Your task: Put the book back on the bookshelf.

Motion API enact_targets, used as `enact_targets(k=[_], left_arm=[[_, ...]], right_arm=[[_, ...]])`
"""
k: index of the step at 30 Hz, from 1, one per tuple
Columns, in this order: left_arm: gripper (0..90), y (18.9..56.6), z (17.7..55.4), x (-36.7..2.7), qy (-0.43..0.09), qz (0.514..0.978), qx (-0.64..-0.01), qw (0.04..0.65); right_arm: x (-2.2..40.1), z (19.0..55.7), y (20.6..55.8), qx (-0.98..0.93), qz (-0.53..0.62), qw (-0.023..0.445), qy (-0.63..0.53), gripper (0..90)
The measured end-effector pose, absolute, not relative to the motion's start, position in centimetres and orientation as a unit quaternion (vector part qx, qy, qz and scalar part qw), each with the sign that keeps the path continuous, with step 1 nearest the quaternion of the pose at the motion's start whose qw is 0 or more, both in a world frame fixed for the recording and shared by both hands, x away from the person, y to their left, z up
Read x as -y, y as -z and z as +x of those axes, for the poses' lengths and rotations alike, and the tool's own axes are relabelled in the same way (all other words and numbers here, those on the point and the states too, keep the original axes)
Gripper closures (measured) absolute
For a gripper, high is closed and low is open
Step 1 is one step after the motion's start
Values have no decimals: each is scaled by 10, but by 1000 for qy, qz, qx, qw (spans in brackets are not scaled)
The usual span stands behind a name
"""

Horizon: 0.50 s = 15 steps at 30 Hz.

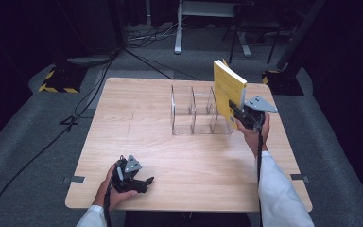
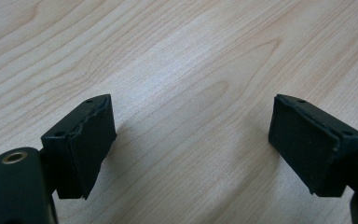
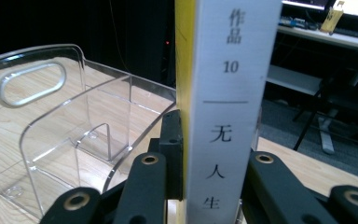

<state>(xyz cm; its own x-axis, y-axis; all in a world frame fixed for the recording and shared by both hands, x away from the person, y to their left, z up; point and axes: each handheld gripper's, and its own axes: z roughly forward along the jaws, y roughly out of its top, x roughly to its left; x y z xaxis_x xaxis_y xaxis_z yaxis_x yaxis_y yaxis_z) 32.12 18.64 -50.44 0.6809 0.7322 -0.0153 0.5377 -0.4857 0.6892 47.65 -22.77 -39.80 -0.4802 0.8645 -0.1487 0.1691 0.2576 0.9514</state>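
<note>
A yellow book (image 1: 229,90) with a white spine (image 3: 230,93) stands upright in the air, clamped at its lower edge by my right gripper (image 1: 244,116). It hangs just right of the clear acrylic rack (image 1: 197,110), over the rack's right end. In the right gripper view the spine fills the middle between both jaws, and the rack's curved dividers (image 3: 60,140) lie to the left. My left gripper (image 1: 142,183) rests low on the wooden table (image 1: 137,123) near the front left edge, its two black pads (image 2: 86,140) wide apart with bare wood between them.
The rack has several upright slots and stands at the table's middle back. Behind the table are floor cables (image 1: 146,38), a stand base with yellow-black tape (image 1: 59,80) and desk legs (image 1: 178,28). A white sleeve (image 1: 279,194) comes in at the front right.
</note>
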Motion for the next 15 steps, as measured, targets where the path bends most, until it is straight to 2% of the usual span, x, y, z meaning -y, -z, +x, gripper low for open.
enact_targets(k=[15], left_arm=[[153,505,321,-186,-143,850,-373,344]], right_arm=[[221,494,416,-703,381,356,-484,763]])
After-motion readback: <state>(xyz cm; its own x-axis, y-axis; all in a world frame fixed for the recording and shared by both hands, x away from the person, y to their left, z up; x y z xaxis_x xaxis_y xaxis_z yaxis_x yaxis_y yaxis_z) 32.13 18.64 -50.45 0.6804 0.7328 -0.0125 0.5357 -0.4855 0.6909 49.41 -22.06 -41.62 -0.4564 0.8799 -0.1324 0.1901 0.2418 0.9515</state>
